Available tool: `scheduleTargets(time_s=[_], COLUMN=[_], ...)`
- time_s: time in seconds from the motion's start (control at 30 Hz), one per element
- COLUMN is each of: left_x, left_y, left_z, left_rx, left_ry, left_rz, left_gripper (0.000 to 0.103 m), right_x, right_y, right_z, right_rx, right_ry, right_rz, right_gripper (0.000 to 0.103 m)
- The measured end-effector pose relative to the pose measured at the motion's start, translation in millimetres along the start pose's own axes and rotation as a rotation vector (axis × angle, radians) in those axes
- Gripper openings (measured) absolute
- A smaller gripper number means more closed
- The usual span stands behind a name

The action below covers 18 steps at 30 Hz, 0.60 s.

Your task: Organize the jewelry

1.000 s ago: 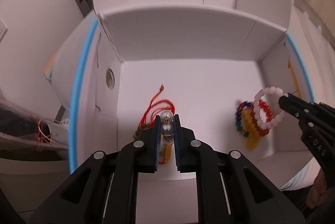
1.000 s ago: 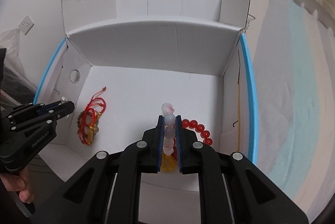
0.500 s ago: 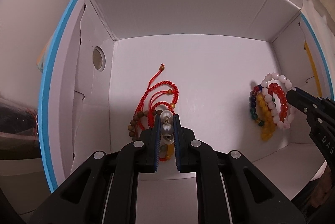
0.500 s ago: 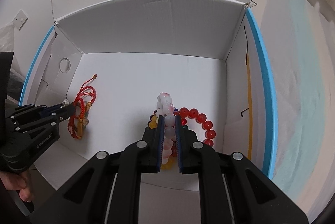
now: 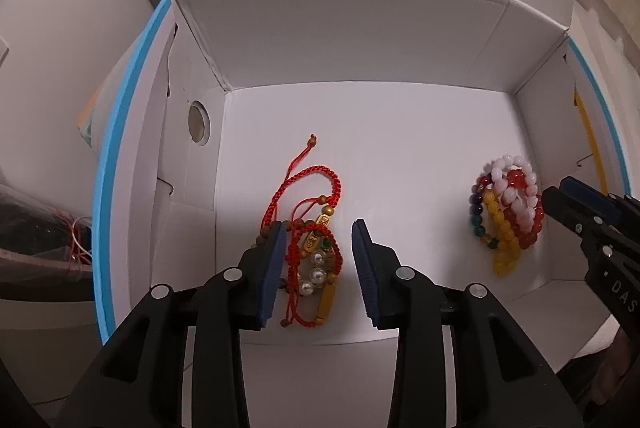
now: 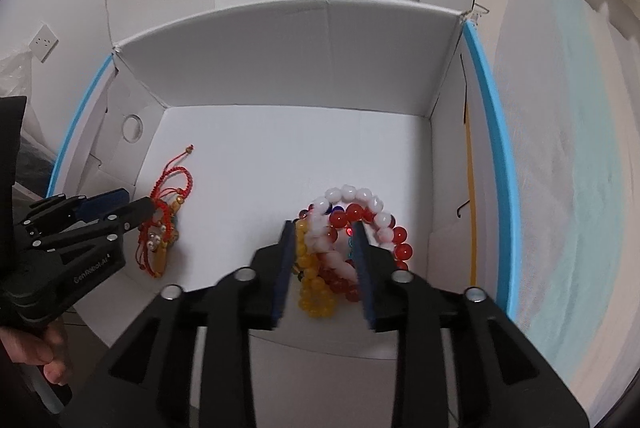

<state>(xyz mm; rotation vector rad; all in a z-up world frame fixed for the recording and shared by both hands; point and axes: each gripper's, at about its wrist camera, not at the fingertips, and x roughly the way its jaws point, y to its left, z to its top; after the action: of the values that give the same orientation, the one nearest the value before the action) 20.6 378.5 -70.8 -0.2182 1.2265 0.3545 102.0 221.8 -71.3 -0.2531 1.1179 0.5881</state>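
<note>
Pointing down into a white cardboard box [image 5: 360,39], both tools have their jaws opening right now.

The left tool [image 5: 320,256] hangs over a little heap of red string bracelets [image 5: 316,228] on the left side of the box floor. The heap has red braided cord, a gold charm, some shiny silver beads and a few brown wooden beads. It lies on the floor between the two blue pads [image 5: 272,272], and the right pad does not press on it. The left pad is very close to the brown beads, and I cannot tell if it touches them.

The right tool [image 6: 322,256] hangs over a heap of bead bracelets [image 6: 344,228] on the right side of the box floor. This heap has pale pink beads, red beads, yellow beads and some dark blue and green ones. It lies between the pads, and some red beads stick out past the right pad. The pads sit close beside the beads.

The two heaps are well apart. A hand [image 6: 44,356] holds the left tool's handle.
</note>
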Motion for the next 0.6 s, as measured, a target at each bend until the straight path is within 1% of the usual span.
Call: scheduleTargets(time_s=[0.1,0.13,0.2,0.3,0.37,0.4,0.43,0.5,0.53,0.6], left_x=[-11,-15,-23,-41,-53,-59,-67,-79,-84,-95], left_y=[-2,-3,-3,-5,-7,-7,-8,-10,-9,-7], left_z=[-1,-2,-1,-3,-5,-7,-10,-15,-20,-26], left_rx=[-0.001,-0.001,-0.005,-0.011,-0.017,-0.021,-0.024,-0.023,-0.025,-0.034], left_ry=[-0.031,-0.039,-0.058,-0.109,-0.142,-0.155,-0.178,-0.215,-0.230,-0.251], left_rz=[0.005,0.006,-0.004,0.000,-0.003,-0.005,-0.003,0.007,0.012,0.013], left_gripper=[0.049,0.049,0.051,0.065,0.067,0.072,0.077,0.081,0.085,0.089], right_x=[-9,-12,-20,-36,-47,-53,-61,-73,-82,-94], right_y=[0,0,-1,-4,-5,-5,-6,-6,-6,-6], right_z=[-1,-1,-1,-3,-4,-6,-7,-10,-12,-16], right_rx=[0.004,0.004,0.007,0.009,0.014,0.015,0.016,0.022,0.024,0.027], right_ry=[-0.026,-0.032,-0.051,-0.085,-0.103,-0.117,-0.136,-0.160,-0.177,-0.201], right_rz=[0.005,0.010,0.005,0.002,0.003,0.004,0.001,-0.002,-0.001,-0.006], right_gripper=[0.045,0.047,0.061,0.065,0.070,0.074,0.075,0.081,0.082,0.087])
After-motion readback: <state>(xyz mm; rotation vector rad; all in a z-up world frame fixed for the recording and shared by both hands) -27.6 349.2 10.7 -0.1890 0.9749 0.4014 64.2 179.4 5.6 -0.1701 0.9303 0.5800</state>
